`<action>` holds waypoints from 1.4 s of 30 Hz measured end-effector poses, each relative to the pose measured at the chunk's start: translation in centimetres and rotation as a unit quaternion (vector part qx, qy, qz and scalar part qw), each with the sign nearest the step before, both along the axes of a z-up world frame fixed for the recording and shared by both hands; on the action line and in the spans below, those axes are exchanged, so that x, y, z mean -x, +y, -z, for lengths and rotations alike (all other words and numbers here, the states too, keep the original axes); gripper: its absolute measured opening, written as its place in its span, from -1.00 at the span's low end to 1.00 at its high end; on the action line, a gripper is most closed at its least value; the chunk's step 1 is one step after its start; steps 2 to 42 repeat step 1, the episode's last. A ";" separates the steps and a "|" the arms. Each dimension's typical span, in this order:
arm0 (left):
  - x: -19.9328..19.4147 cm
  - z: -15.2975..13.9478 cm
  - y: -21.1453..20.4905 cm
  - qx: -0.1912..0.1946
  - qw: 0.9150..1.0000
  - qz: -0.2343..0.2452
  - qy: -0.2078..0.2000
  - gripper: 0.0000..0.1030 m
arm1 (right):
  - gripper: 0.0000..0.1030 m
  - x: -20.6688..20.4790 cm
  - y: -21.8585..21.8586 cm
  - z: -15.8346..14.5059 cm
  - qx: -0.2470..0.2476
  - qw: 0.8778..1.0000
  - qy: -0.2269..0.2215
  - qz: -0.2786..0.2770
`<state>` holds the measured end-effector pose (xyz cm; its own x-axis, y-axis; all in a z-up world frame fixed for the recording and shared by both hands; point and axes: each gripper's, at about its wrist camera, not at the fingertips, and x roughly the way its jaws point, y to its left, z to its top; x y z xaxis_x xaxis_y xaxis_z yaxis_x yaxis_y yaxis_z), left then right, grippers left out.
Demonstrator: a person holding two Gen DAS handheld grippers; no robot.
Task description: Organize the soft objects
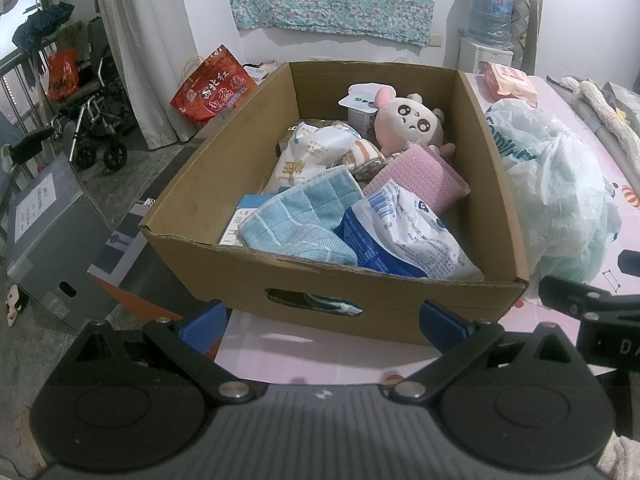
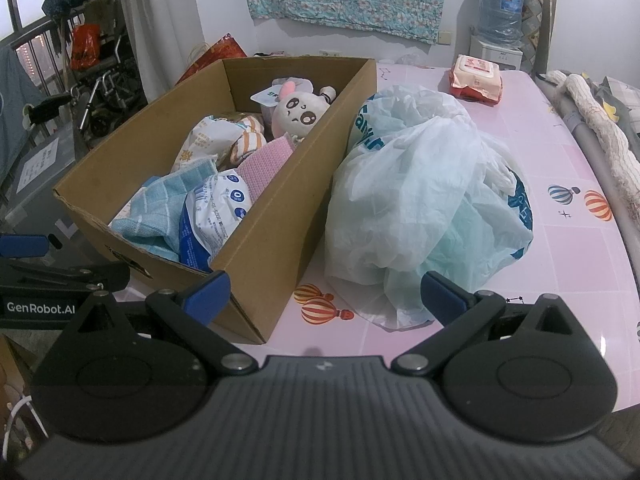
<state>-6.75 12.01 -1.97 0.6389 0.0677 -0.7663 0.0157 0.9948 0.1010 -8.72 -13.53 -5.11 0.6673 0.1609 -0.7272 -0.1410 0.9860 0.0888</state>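
Right wrist: plastic bag [image 2: 420, 184] lies just ahead of the wide-open, empty right tool [image 2: 326, 296].

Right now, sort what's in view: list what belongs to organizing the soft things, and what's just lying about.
Belongs to the job:
cardboard box
blue cloth
pink cloth
pink plush toy
crumpled plastic bag
left gripper and right gripper, both open

Just lying about:
wet-wipes pack
water bottle
red gift bag
wheelchair
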 end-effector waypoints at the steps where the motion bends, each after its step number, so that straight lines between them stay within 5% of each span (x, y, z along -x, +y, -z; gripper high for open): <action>1: 0.0 0.0 0.0 0.000 1.000 0.000 0.000 1.00 | 0.98 0.0 0.0 0.0 0.000 1.000 0.000 0.000; 42: 0.0 0.0 0.0 0.000 1.000 0.000 0.000 1.00 | 0.98 0.0 0.0 0.0 0.000 1.000 0.000 0.000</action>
